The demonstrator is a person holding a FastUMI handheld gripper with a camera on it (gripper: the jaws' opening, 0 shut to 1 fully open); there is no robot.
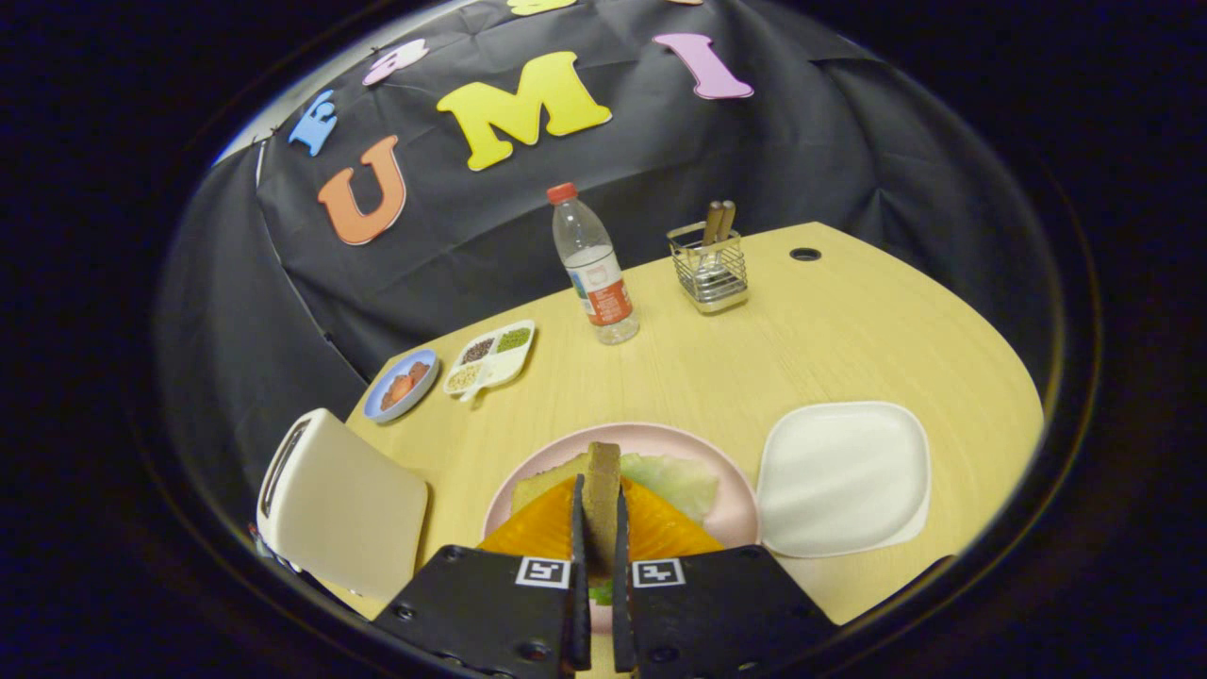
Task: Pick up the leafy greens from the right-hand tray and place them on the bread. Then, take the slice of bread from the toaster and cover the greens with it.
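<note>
Second step underway: the gripper (596, 514) clamped a brown bread slice (602, 490) edge-on between its fingers, over the pale leafy greens (674, 481) on the round pink plate (735, 514), so lowering flat looked next.

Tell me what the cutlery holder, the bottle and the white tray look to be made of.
Cutlery holder: shiny metal wire mesh, by its gleaming grid.
Bottle: clear glossy plastic, seemingly; the cloth shows through it.
White tray: matte plastic or melamine; smooth, dull, unclear which.
The tool is shut on the bread slice.
</note>
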